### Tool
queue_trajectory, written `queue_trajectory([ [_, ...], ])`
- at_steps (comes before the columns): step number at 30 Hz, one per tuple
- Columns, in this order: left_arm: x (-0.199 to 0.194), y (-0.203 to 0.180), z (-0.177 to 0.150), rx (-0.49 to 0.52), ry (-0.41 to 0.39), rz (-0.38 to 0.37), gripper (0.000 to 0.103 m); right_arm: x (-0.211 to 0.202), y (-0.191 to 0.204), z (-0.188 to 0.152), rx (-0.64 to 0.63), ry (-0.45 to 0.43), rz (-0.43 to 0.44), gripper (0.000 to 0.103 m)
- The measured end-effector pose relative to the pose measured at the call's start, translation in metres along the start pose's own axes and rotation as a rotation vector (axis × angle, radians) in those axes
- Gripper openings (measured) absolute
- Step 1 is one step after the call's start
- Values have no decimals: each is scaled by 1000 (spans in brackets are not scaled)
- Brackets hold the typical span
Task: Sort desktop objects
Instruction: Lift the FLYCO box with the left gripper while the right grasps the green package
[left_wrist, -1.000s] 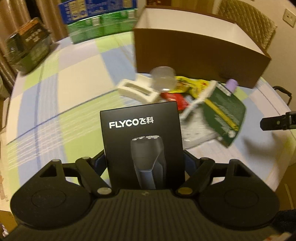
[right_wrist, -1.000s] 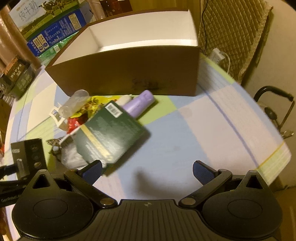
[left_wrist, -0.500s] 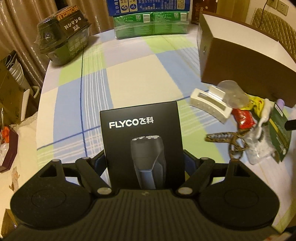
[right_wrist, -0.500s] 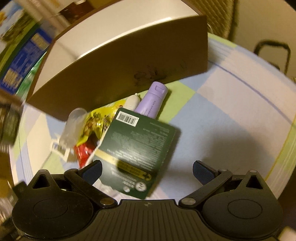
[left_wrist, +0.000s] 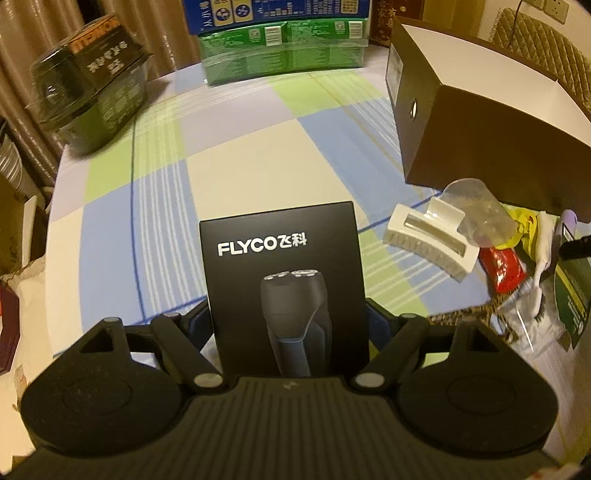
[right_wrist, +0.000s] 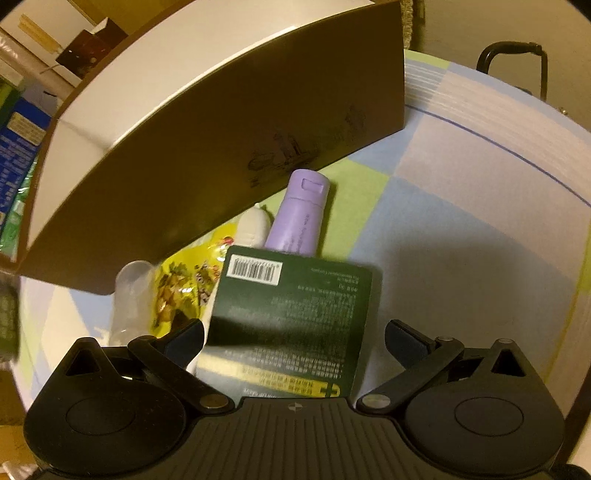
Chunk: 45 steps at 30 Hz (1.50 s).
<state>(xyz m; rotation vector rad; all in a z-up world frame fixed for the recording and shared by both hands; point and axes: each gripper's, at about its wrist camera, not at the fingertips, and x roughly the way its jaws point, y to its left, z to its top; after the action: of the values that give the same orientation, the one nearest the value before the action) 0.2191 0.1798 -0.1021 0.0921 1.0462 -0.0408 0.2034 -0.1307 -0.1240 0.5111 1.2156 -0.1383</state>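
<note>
My left gripper (left_wrist: 286, 321) is shut on a black FLYCO shaver box (left_wrist: 282, 273) and holds it upright above the checked tablecloth. My right gripper (right_wrist: 295, 338) is open, its jaws on either side of a dark green flat packet (right_wrist: 291, 321) that lies on the pile. Behind the packet lie a purple tube (right_wrist: 299, 218), a small white bottle (right_wrist: 253, 225), a yellow snack bag (right_wrist: 184, 284) and a clear cup (right_wrist: 129, 295). The left wrist view also shows a white hair clip (left_wrist: 430, 243), the clear cup (left_wrist: 476, 214) and a red sachet (left_wrist: 502, 266).
A big brown open box with a white inside (right_wrist: 229, 122) stands just behind the pile; it also shows in the left wrist view (left_wrist: 476, 122). Green and blue cartons (left_wrist: 280, 40) and a dark lidded food tub (left_wrist: 88, 92) stand at the table's far edge.
My right gripper has come down and forward, so the green packet now lies between its open jaws. My left gripper has swung left with the shaver box, away from the pile.
</note>
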Motion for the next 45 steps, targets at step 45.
queue_trajectory([
  [45, 1, -30, -1, 38, 13, -60, 79, -24, 3, -11, -417, -64, -13, 95],
])
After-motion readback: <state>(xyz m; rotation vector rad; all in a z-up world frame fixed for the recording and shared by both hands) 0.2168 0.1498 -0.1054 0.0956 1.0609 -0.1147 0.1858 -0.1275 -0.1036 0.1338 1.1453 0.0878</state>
